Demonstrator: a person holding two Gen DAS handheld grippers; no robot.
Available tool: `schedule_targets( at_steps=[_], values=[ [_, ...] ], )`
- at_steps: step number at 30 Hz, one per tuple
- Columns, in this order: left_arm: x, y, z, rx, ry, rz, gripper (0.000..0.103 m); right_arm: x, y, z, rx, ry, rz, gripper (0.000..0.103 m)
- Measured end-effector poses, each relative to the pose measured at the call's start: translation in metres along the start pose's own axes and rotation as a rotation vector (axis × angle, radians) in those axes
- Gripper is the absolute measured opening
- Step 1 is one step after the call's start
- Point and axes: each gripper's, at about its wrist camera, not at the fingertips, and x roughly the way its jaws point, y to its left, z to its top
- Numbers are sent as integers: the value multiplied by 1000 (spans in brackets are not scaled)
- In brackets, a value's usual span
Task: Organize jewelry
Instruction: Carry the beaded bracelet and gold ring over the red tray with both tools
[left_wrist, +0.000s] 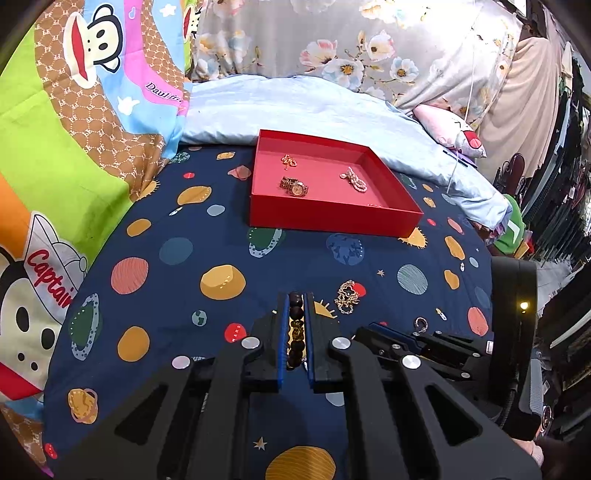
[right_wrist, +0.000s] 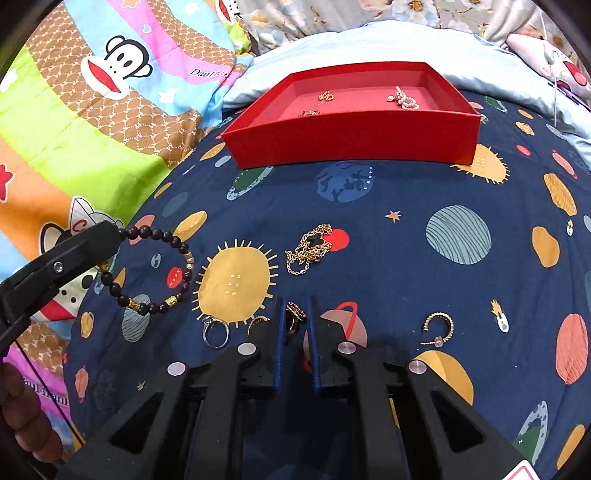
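My left gripper (left_wrist: 296, 299) is shut on a dark bead bracelet (left_wrist: 296, 317) with gold beads; in the right wrist view the bracelet (right_wrist: 162, 273) hangs as a loop from the left gripper (right_wrist: 112, 232), just over the bedspread. My right gripper (right_wrist: 296, 306) is shut on a gold ring (right_wrist: 295, 314) set with dark stones, low over the spread. A gold chain with a black clover (right_wrist: 308, 249) lies just ahead. The red tray (left_wrist: 332, 218) farther back holds a gold watch (left_wrist: 294, 186), a pearl piece (left_wrist: 354, 179) and a small gold piece (left_wrist: 289, 160).
On the navy planet-print bedspread (right_wrist: 406, 192) lie a silver ring (right_wrist: 215, 332), a thin gold ring (right_wrist: 257, 321) and a gold hoop earring (right_wrist: 439, 326). A cartoon quilt (left_wrist: 74, 147) rises at the left and a pale blue pillow (left_wrist: 314, 107) lies behind the tray.
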Motion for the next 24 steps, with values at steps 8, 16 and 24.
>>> schedule_targets(
  at_steps=[8,16,24],
  values=[
    [-6,-5,2,9,-11,-8,7,-40,-1,2,-23,-81,-39,10],
    [-14,-20,17,50,-46,-26,7,-70,-18,13,19,-129,-31,10],
    [-6,-38,65,97,-109,-57,7,-74,-52,56,66,-168,-38,10]
  ],
)
